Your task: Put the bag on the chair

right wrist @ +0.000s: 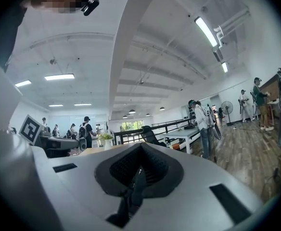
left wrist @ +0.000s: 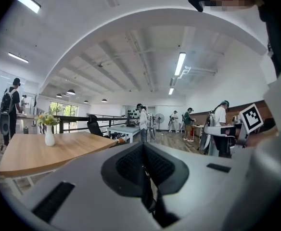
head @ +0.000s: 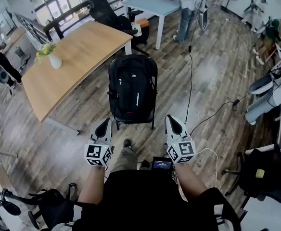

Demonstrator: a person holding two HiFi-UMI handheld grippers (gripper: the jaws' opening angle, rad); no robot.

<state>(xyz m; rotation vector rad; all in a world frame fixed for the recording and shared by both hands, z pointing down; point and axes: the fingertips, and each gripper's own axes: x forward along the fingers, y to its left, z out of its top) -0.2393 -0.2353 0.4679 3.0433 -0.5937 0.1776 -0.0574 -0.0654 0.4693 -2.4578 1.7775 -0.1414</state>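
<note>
**The Bag Is Sitting on the Chair, and Both Grippers Are Empty**

On the left, a wooden table (head: 73, 57) is standing with a vase of flowers (head: 54, 60) on it. The left gripper (head: 104, 125) is hanging low by the person's body. Its jaws are pressing tight together with nothing between them.

In the middle, the black bag (head: 132, 88) is sitting upright on the chair (head: 153, 121). The job looks done, which is likely why both tools are hanging well apart from the bag.

The right gripper (head: 173, 124) is also squeezing shut on nothing.

The bag is hiding almost all of the chair, and only thin legs are peeking out. The two gripper views are looking over the room, so the bag is not showing there.
</note>
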